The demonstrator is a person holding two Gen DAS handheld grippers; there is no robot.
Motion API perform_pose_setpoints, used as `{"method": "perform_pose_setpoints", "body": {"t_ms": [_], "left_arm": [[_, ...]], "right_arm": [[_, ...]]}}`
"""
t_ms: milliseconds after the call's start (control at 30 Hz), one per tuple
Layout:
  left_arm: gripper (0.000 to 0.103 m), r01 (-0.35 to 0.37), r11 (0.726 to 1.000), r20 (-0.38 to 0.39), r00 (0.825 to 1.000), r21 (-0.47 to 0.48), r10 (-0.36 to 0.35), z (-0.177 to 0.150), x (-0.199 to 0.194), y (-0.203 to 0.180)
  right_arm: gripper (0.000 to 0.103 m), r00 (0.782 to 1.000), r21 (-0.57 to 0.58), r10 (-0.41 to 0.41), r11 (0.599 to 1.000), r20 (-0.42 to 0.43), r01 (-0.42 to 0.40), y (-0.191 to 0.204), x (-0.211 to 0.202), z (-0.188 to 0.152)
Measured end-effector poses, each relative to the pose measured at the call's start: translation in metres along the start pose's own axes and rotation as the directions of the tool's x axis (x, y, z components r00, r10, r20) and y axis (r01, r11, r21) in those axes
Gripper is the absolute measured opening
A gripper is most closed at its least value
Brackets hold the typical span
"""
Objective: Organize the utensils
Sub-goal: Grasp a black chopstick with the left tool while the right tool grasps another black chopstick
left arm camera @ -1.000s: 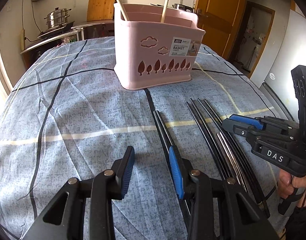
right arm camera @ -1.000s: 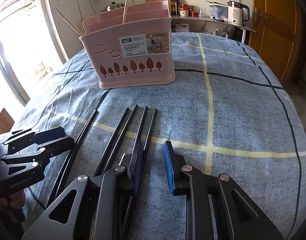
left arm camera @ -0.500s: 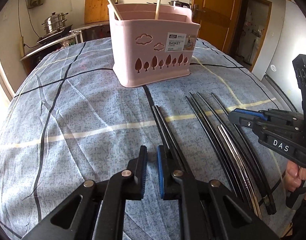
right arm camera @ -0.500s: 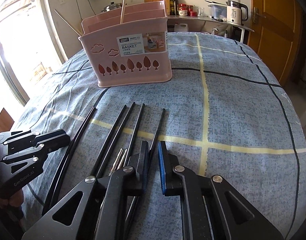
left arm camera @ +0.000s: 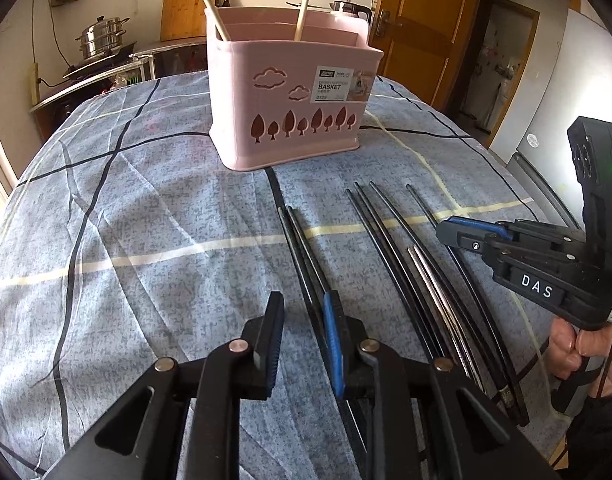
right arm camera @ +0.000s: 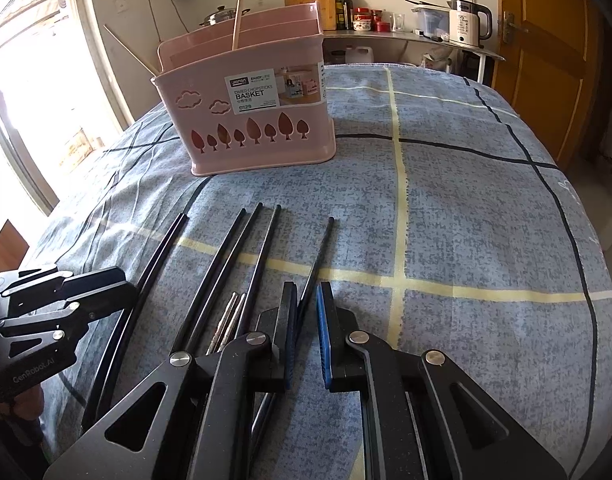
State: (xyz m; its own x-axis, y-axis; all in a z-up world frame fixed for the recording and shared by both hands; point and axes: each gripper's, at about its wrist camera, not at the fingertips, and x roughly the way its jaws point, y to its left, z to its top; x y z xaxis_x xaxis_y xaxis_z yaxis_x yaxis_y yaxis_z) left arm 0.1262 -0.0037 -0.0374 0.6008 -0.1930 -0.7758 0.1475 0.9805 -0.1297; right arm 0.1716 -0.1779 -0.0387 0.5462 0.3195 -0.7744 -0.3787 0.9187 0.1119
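The left gripper (left arm camera: 304, 338) sits low over the cloth (left arm camera: 146, 240) with its jaws partly open and nothing between them; the black pair (left arm camera: 302, 248) of chopsticks runs just beside and under its right finger. The right gripper (right arm camera: 306, 336) has its jaws drawn nearly together around 1 black chopstick (right arm camera: 319, 252), the rightmost of the row. Whether the pads actually pinch it I cannot tell, since a thin gap shows on each side.

Just left of that stick lie 2 steel chopsticks (right arm camera: 228, 316), then 3 more black chopsticks (right arm camera: 234, 256), all flat on the cloth and pointing roughly toward the basket (right arm camera: 250, 120). Counting the pair by the left gripper, about 6 black sticks and 2 steel ones are out on the table.

Farther off, the pink basket stands upright with 2 wooden chopsticks (left arm camera: 304, 4) leaning in its compartments.

By my judgement the job is at an early stage: 2 sticks stored, about 8 left to lift and drop in, with the right-hand stick likely next.
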Motion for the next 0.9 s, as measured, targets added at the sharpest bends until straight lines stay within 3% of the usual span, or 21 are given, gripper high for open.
{"method": "perform_pose_setpoints", "body": {"t_ms": [233,533,767,900], "left_arm": [[0.027,-0.043,0.999,-0.003,0.999,0.030,0.043,-0.002,0.006,-0.002],[0.027,-0.053,0.999,-0.074,0.996,0.004,0.053,0.030,0.025,0.008],[0.026,-0.093,0.995,-0.053,0.994,0.033,0.095,0.036,0.035,0.000],[0.009,-0.096,0.994,-0.039,0.994,0.054,0.099,0.037,0.036,-0.004]], "right_arm": [[0.010,1.000,-0.004,-0.004,1.000,-0.009,0.004,0.000,0.004,0.002],[0.010,0.998,0.008,-0.030,1.000,-0.048,0.030,-0.004,0.014,0.017],[0.010,0.998,0.003,-0.050,0.999,-0.045,0.050,-0.001,0.021,0.023],[0.008,0.998,0.003,-0.048,0.999,-0.039,0.048,-0.001,0.020,0.023]]}}
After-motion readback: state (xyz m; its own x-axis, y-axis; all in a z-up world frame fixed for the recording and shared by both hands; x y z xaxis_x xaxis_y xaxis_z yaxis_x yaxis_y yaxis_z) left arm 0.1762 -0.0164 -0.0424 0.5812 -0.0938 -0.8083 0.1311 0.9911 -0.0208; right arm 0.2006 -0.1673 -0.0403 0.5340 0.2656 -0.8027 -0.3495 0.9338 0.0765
